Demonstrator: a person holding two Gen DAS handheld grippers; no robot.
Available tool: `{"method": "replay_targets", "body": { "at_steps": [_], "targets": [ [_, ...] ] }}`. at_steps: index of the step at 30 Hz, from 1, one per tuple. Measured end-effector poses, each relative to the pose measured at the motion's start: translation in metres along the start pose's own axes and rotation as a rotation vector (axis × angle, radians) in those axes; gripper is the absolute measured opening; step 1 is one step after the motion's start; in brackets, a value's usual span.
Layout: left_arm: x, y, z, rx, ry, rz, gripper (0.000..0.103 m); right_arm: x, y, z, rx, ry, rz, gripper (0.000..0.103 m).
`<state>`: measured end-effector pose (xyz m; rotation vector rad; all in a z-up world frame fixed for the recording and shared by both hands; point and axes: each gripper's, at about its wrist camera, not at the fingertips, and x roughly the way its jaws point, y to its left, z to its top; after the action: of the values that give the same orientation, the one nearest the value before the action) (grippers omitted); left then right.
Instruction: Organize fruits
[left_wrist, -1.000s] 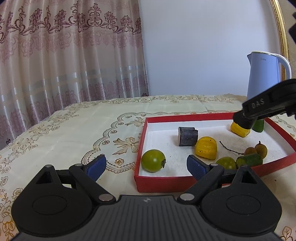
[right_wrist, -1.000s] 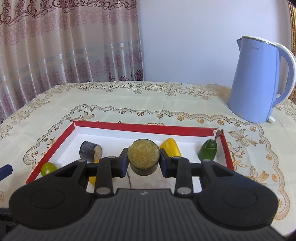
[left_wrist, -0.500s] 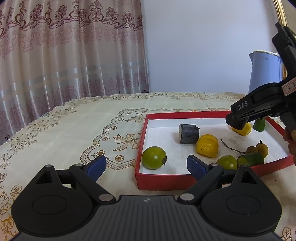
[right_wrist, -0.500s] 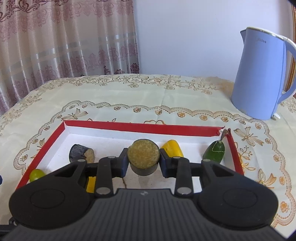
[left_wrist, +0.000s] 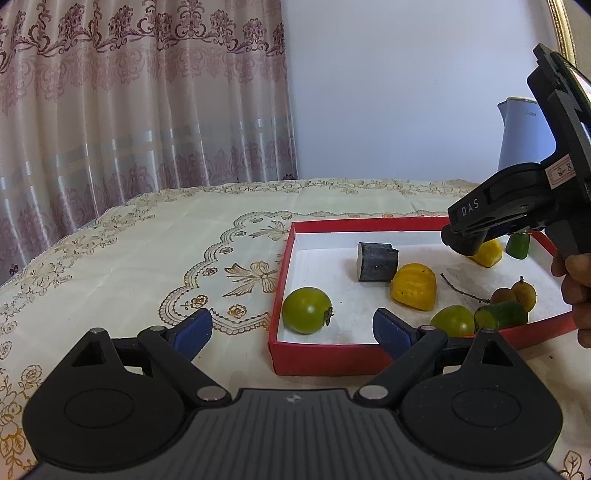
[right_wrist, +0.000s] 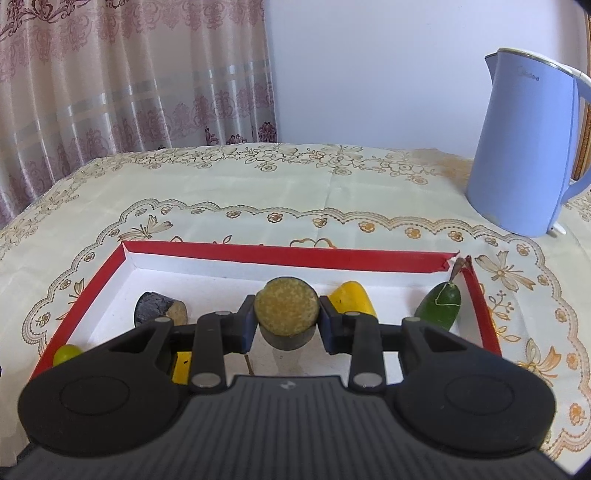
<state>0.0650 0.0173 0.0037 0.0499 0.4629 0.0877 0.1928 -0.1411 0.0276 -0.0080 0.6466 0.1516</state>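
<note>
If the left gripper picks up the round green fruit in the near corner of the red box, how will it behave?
The green fruit looks round and smooth, so it may roll or slip from a nudge. The open left gripper seems wide enough for it. It looks firm.

Straight ahead of the tool, a plain pale wall (right_wrist: 369, 74), evenly lit by soft daylight. Off to the tool's left, a sheer pinkish curtain (left_wrist: 140, 103) with maroon floral bands and pale satin stripes, glowing as though backlit, hanging down behind the table edge. Under and in front of the tool, a table (right_wrist: 295, 177) draped in a cream cloth with gold embroidered flowers, bows and a scalloped border. Far right of the tool, a light blue electric kettle (right_wrist: 528, 147) standing upright on the cloth near the wall. Behind it, a sliver of gilt frame (left_wrist: 563, 29) at the upper right edge.
</note>
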Motion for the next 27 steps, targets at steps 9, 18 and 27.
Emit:
{"method": "replay_targets", "body": {
  "at_steps": [9,18,27],
  "targets": [
    [0.001,0.001,0.0,-0.001,0.003,0.0,0.094,0.009,0.0,0.0,0.006,0.022,-0.006,0.032],
    [0.0,0.001,0.0,0.0,0.003,0.001,0.095,0.005,0.002,0.0,0.003,0.011,0.0,0.043],
    [0.0,0.002,-0.001,-0.002,0.003,0.005,0.095,-0.077,-0.007,-0.023,-0.005,-0.138,0.012,0.076]
  ]
}}
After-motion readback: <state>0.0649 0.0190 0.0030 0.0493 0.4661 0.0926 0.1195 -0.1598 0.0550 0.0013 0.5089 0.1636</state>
